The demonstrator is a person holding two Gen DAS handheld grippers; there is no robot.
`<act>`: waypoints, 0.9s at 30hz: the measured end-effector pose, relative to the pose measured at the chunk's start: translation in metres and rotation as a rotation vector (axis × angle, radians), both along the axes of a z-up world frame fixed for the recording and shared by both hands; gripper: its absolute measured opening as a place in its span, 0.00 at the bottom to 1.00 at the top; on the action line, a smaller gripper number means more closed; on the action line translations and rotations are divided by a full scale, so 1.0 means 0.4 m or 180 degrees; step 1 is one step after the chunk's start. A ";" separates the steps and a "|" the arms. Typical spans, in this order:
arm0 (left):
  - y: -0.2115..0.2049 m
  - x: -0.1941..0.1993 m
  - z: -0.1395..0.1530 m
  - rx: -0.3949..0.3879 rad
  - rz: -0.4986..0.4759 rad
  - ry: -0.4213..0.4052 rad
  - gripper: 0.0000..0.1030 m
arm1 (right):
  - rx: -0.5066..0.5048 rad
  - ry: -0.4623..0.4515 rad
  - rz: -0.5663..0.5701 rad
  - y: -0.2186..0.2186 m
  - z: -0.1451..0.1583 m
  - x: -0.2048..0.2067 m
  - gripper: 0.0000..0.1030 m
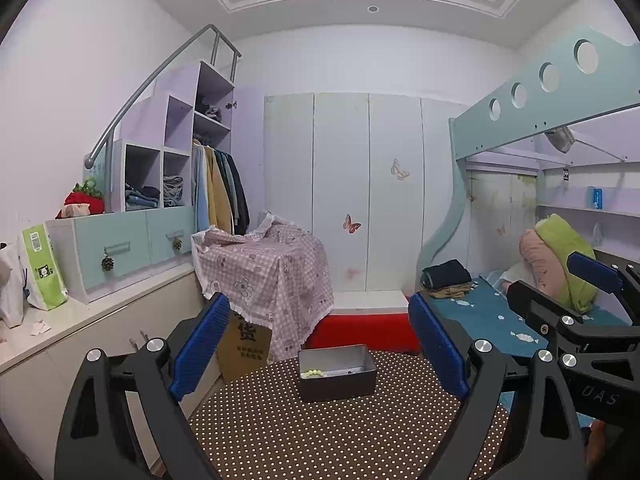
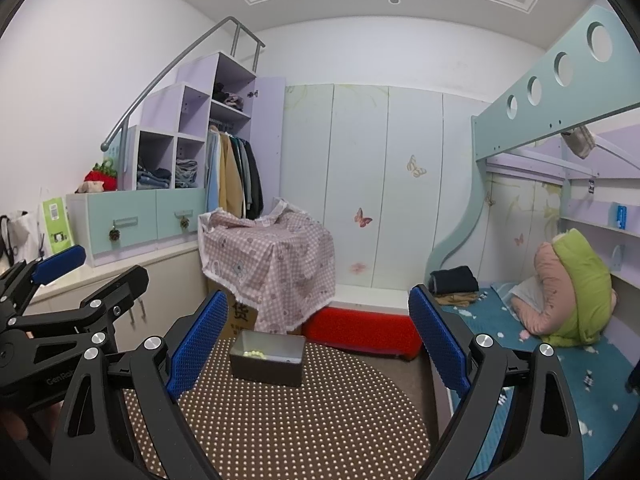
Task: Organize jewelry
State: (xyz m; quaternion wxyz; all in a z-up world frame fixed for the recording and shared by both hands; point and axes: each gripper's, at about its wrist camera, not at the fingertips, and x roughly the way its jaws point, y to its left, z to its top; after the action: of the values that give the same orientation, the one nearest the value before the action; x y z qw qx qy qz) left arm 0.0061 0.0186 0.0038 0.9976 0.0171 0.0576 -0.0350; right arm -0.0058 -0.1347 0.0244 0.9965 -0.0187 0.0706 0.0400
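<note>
A dark grey rectangular box point(image 1: 338, 376) stands at the far side of a round table with a brown dotted cloth point(image 1: 320, 432). Inside it lie a pale yellow-green bead bracelet point(image 1: 314, 372) and some small dark pieces. The box also shows in the right wrist view point(image 2: 267, 358), with the beads point(image 2: 255, 354). My left gripper point(image 1: 318, 346) is open and empty, held above the table short of the box. My right gripper point(image 2: 316, 338) is open and empty, to the right of the left one and at the same height. Each gripper appears at the edge of the other's view.
A cardboard box point(image 1: 244, 346) and a checked-cloth-covered stand point(image 1: 272, 268) sit behind the table. A red bench point(image 1: 360, 334) is beyond it. A bunk bed with blue sheet point(image 1: 492, 312) is to the right, a white counter point(image 1: 80, 320) to the left.
</note>
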 end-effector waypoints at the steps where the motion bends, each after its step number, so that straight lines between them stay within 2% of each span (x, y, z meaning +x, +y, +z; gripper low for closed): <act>1: 0.000 0.000 0.000 0.0002 0.0001 0.0001 0.85 | -0.0003 -0.0001 -0.0001 -0.001 -0.001 0.000 0.86; 27: -0.002 0.000 -0.005 -0.0004 -0.0004 0.0001 0.85 | -0.0002 0.0004 0.0003 -0.002 -0.001 0.002 0.86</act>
State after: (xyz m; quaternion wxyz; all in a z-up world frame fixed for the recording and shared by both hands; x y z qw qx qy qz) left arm 0.0059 0.0179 0.0017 0.9976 0.0165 0.0577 -0.0356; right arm -0.0052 -0.1355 0.0242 0.9965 -0.0190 0.0712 0.0403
